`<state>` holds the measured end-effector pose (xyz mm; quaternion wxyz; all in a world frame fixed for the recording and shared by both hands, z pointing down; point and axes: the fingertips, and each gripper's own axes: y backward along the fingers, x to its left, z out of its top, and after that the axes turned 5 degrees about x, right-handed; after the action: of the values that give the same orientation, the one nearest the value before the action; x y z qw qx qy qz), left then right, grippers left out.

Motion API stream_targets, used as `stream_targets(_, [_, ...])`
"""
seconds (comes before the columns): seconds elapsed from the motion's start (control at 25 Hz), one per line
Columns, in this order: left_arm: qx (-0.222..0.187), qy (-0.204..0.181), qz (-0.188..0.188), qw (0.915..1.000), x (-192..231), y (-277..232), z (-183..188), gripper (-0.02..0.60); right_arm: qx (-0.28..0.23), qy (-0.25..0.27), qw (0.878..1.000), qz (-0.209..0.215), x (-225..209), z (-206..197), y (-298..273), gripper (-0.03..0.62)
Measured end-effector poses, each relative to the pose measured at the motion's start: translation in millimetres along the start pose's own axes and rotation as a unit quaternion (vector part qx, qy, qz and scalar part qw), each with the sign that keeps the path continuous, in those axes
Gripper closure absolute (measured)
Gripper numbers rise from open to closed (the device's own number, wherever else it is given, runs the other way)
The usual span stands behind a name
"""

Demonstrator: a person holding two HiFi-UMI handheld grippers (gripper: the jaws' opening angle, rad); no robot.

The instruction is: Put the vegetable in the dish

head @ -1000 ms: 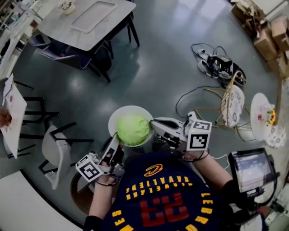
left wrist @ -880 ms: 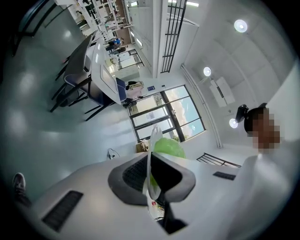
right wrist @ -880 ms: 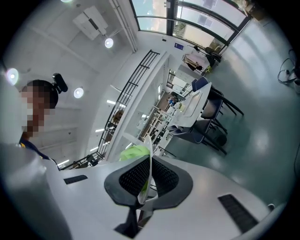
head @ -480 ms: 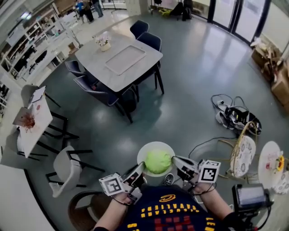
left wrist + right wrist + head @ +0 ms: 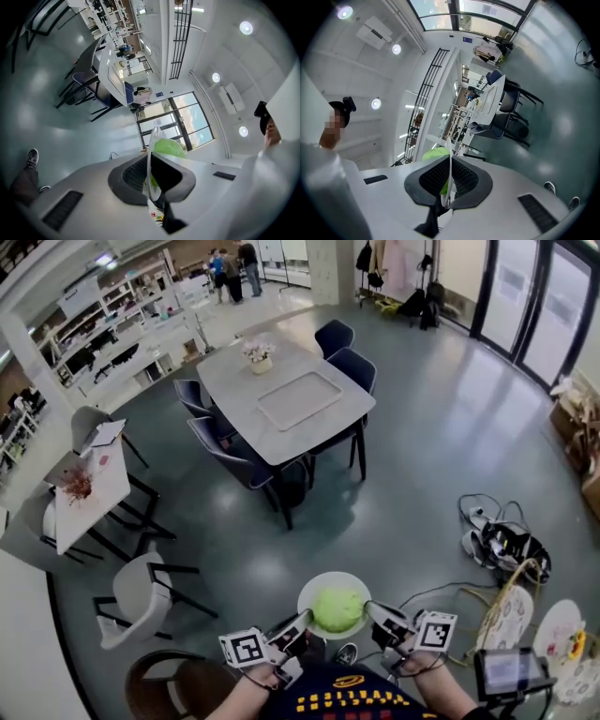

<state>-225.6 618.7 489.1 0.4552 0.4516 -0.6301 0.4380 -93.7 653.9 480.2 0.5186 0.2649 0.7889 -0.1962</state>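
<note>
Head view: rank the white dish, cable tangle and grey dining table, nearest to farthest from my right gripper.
1. Clamped in the right gripper: white dish.
2. On the floor, right: cable tangle.
3. Far ahead: grey dining table.

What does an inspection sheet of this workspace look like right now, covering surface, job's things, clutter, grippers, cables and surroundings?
Surface: none under the job; the dish is held over the grey floor.
Job's things: the green vegetable lies in the white dish.
Clutter: round patterned stands and a small screen at the right.
Grippers: left gripper and right gripper each shut on the dish's rim, on opposite sides.
Cables: a tangle of cables on the floor at the right.
Surroundings: dining table with chairs around it.
</note>
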Motion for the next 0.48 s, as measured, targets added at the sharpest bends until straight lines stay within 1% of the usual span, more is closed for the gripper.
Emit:
stream_targets(0.08, [-0.001,0.001,-0.004,1.0,3.4,-5.1,14.6,0.568,0.0,-0.004,1.0,-0.001,-4.3,10.6,-11.4,0.577])
stream_targets(0.2, [0.001,0.006,-0.003,1.0,10.1,-12.0,42.8,0.568,0.002,0.005,1.0,-0.01,-3.7,31.7,-33.8,0.577])
stream_targets(0.28, [0.003,0.011,-0.02,0.9997,7.9,-19.5,64.5,0.568,-0.001,0.009,1.0,-0.014,-3.1,46.6,-49.7,0.577])
stream_targets(0.4, [0.01,0.013,-0.035,0.9992,10.9,-25.7,95.1,0.568,-0.01,0.017,0.999,-0.031,-7.4,64.6,-72.6,0.577])
stream_targets(0.48, [0.015,0.004,-0.046,0.9988,12.3,-27.5,115.5,0.568,-0.014,0.02,0.999,-0.039,-8.4,73.9,-88.8,0.577])
